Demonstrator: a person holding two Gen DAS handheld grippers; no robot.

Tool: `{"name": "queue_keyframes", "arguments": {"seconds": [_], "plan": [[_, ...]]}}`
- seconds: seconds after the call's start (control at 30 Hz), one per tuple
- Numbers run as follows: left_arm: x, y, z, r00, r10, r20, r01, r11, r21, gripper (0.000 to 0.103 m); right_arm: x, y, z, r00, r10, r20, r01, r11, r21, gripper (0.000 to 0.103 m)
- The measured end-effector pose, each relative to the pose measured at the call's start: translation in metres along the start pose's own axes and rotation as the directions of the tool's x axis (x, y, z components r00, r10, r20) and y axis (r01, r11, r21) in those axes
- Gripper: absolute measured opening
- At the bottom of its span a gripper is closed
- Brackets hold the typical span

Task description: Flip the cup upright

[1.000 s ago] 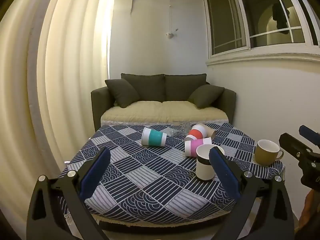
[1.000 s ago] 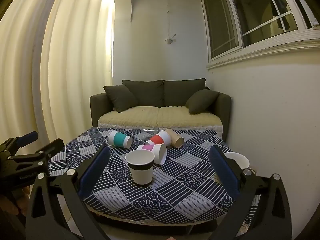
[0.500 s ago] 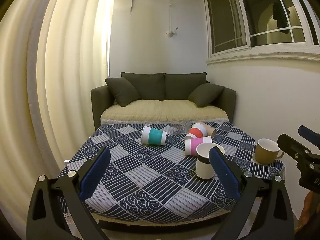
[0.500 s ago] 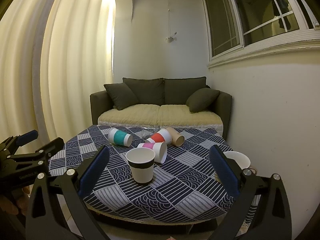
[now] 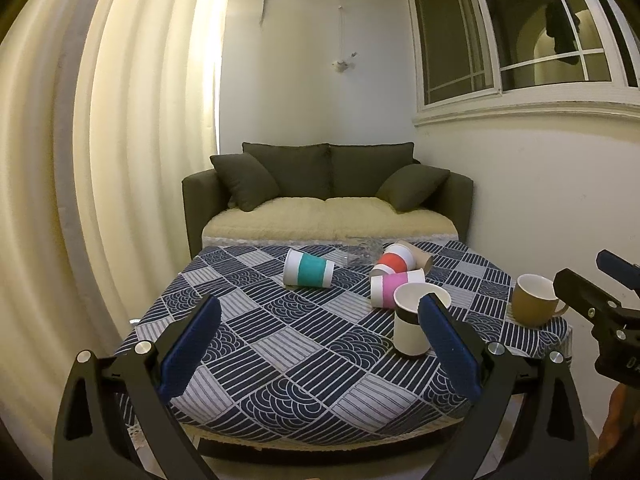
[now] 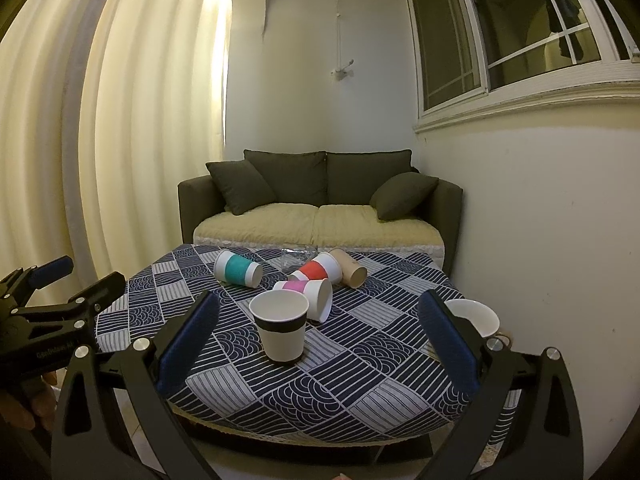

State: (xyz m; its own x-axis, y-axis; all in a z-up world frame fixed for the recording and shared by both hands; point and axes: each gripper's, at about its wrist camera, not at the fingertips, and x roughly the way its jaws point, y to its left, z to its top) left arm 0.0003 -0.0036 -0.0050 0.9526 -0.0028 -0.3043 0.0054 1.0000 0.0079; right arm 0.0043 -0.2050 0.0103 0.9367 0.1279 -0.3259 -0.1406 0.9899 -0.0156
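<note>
A white paper cup with a black band stands upright near the table's front; it also shows in the left wrist view. Behind it lie on their sides a pink-banded cup, a red-banded cup, a teal-banded cup and a brown cup. My right gripper is open and empty, just short of the table's front edge, with the black-banded cup between its fingers' lines of sight. My left gripper is open and empty at the front left.
A clear glass lies behind the cups. A brown mug stands at the table's right edge. The patterned tablecloth covers the table. A dark sofa stands behind, a wall on the right.
Both grippers have drifted slightly; the view of the table has shifted a little lower and nearer. No cup has moved.
</note>
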Motion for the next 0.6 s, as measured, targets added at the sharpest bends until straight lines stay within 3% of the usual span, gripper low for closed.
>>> {"name": "queue_keyframes", "arguments": {"seconds": [0.6], "plan": [[0.0008, -0.0036, -0.0001, 1.000, -0.003, -0.009, 0.003, 1.000, 0.010, 0.096, 0.0002, 0.0015, 0.0003, 1.000, -0.003, -0.006, 0.003, 1.000, -0.002, 0.098]]}}
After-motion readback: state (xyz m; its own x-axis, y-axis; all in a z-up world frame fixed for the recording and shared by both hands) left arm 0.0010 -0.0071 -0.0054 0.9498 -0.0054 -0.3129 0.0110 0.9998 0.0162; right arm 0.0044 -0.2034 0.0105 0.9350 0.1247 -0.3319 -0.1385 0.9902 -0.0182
